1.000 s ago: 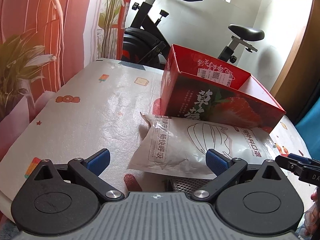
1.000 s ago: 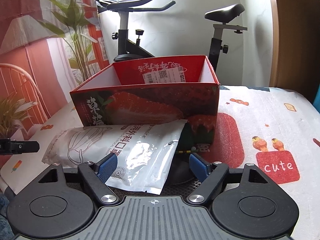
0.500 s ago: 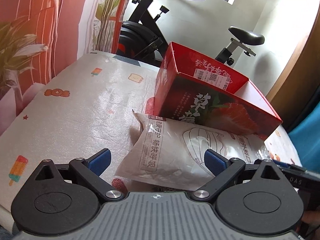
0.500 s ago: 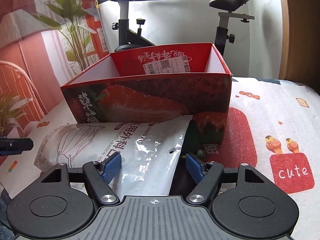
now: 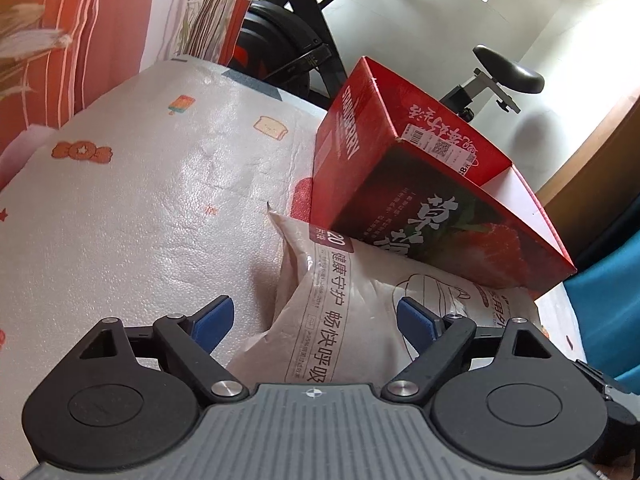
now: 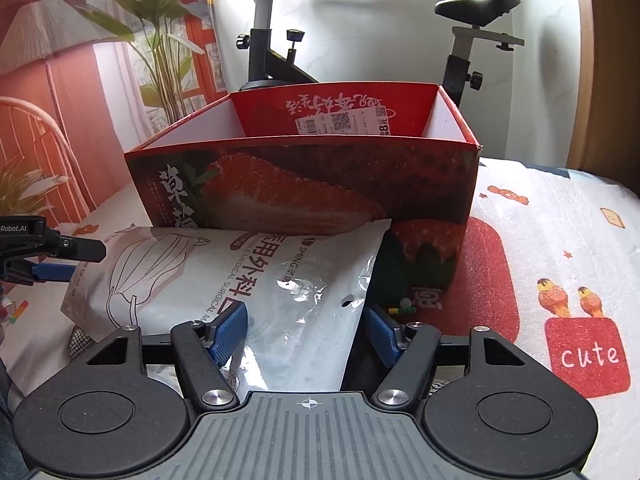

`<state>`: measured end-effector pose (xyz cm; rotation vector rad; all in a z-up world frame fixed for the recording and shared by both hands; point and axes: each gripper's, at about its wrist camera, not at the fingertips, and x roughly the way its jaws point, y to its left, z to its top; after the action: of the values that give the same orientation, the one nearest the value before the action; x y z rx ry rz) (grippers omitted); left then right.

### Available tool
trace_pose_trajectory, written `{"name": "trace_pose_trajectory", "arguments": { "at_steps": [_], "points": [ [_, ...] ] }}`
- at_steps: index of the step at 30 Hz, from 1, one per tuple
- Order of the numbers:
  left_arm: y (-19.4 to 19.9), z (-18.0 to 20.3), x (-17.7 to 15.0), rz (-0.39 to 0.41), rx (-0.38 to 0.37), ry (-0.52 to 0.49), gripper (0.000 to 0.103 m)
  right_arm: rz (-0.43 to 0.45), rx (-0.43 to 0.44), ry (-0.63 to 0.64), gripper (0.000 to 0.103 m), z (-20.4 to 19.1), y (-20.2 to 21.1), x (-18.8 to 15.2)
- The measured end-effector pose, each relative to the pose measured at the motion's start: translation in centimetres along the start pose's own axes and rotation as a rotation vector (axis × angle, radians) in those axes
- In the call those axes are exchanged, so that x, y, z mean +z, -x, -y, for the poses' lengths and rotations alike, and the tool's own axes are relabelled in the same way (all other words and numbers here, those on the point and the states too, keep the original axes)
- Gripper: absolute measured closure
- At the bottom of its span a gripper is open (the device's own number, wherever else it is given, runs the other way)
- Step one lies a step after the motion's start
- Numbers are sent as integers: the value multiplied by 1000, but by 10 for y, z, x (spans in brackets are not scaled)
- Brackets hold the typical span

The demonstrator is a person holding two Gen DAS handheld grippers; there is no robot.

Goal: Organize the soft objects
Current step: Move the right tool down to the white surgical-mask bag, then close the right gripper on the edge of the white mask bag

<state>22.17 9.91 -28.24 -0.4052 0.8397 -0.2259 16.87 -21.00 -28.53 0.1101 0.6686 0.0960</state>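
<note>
Mask packet (image 5: 340, 320) lies against the red box (image 5: 420, 184), between the spread jaws of left gripper (image 5: 316, 316) and right gripper (image 6: 306, 328), ungripped.

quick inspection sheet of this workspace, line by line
surface: table under a white printed cover with cartoon stickers.
job's things: mask pack lies flat in front of the open red box, its far edge against the box front; the box interior that shows is bare.
clutter: a small green and white item at the box foot, too small to identify; a grey textured thing under the pack's near corner.
grippers: left tongs open over the pack's left end; right tongs open over its right end.
cables: nothing seen.
surroundings: bike, plant, red curtain.
</note>
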Motion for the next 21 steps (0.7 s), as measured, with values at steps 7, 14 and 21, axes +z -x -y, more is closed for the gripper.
{"name": "trace_pose_trajectory", "arguments": {
  "at_steps": [7,14,21],
  "points": [
    [-11,-15,5,-25,-69,124,15,1,-10,28,41,-2,-1,-1],
    [-22,-13,11,-31,-79,143,34,3,-30,84,44,-10,0,0],
    [-21,3,5,-24,-62,44,41,5,-58,120,66,-13,4,5]
  ]
}}
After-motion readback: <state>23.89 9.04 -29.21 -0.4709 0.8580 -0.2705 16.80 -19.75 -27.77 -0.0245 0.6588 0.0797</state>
